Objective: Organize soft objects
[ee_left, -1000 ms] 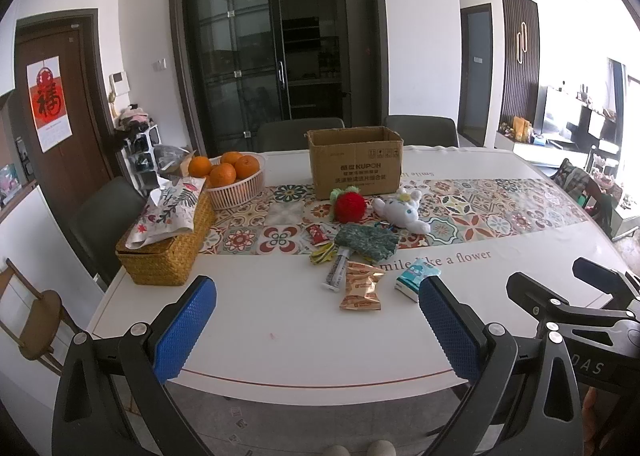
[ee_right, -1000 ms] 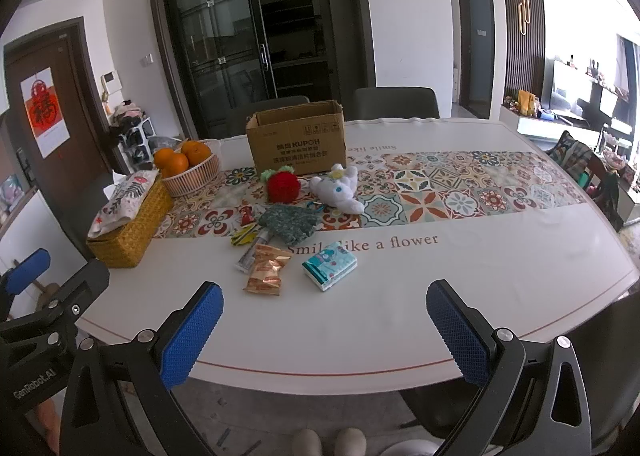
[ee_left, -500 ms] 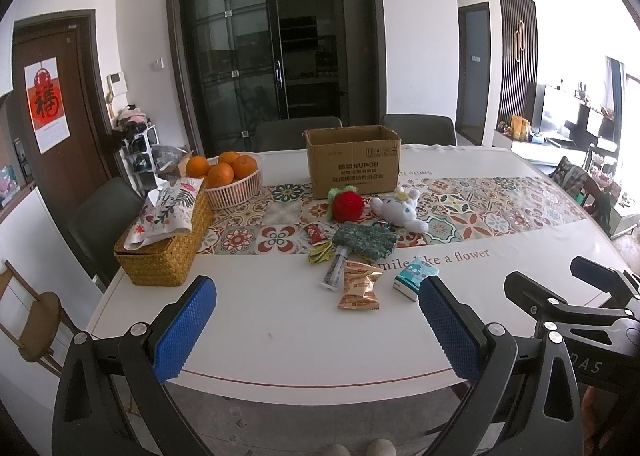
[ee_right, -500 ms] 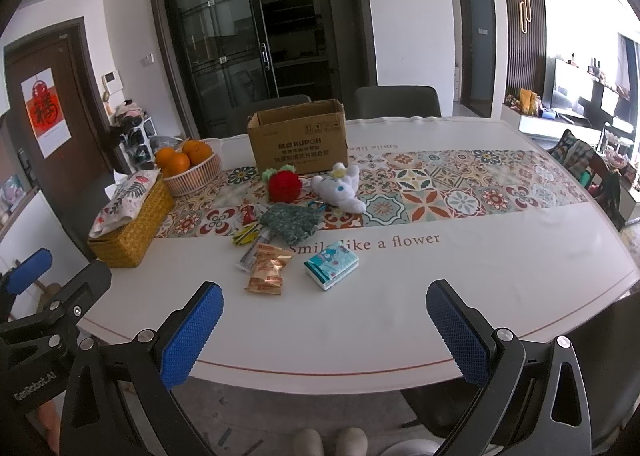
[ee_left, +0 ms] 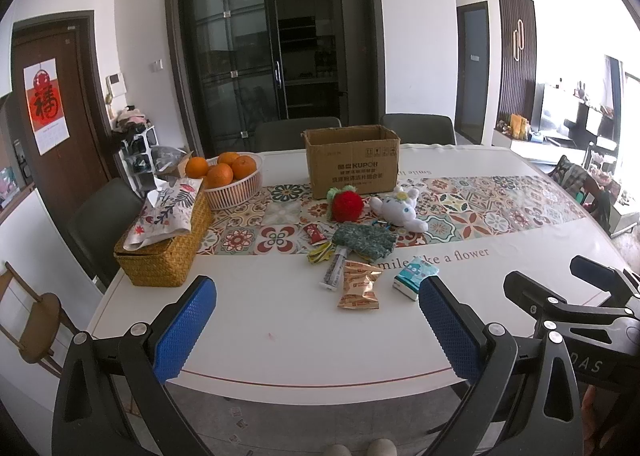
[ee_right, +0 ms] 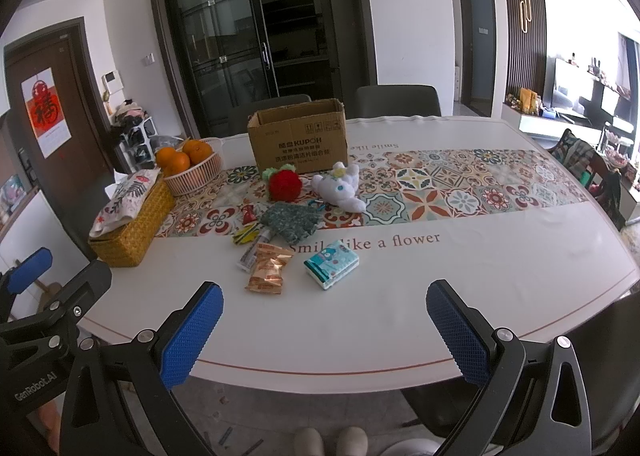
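Left gripper (ee_left: 316, 320) and right gripper (ee_right: 322, 322) spread, over table (ee_right: 460, 288) near edge

Bright daylight floods in from the right, blowing out that side; fisheye bending and dark corners; focus sharp throughout.

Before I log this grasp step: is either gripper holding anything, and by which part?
Nothing is held. Left gripper and right gripper both have open, empty jaws, short of the table.
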`<state>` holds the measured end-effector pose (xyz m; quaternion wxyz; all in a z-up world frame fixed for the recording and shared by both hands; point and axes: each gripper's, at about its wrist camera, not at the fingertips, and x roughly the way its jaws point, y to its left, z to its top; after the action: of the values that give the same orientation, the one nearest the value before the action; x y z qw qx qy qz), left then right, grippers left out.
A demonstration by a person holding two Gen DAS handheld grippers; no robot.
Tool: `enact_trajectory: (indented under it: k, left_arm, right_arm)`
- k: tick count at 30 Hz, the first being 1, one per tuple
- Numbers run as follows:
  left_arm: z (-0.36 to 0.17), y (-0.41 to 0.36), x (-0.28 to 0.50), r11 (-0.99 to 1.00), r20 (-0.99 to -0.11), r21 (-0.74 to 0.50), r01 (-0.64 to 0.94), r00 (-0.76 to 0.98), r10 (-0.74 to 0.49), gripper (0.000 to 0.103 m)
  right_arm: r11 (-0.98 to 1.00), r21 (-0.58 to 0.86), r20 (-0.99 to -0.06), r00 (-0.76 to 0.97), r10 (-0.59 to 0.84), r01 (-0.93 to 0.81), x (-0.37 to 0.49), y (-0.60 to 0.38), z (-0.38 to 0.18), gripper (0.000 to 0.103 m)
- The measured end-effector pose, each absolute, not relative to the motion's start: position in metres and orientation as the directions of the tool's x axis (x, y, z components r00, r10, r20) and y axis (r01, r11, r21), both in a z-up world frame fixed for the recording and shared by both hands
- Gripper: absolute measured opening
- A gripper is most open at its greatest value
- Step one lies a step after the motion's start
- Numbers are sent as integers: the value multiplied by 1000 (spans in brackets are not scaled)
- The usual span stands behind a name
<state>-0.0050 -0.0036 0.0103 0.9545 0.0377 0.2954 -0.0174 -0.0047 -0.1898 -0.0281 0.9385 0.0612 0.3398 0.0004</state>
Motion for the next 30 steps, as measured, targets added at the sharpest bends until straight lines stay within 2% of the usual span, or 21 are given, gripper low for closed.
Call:
enact_trajectory:
  k: [9, 19, 30]
  left_arm:
    - [6, -7, -4, 996, -579, 60, 58, 816, -13, 103]
    - [-34, -5, 33, 996, -674, 39, 85, 738, -37, 103]
    - [-91, -10, 106, 992, -786, 30, 122, 616, -52, 103]
  right_arm:
    - [993, 115, -642, 765, 44, 39, -3, -186, -28, 103]
    - [994, 101, -707, 706, 49, 31, 12, -176, -50, 103]
    - [998, 62, -804, 593, 42, 13, 91, -184, -104, 103]
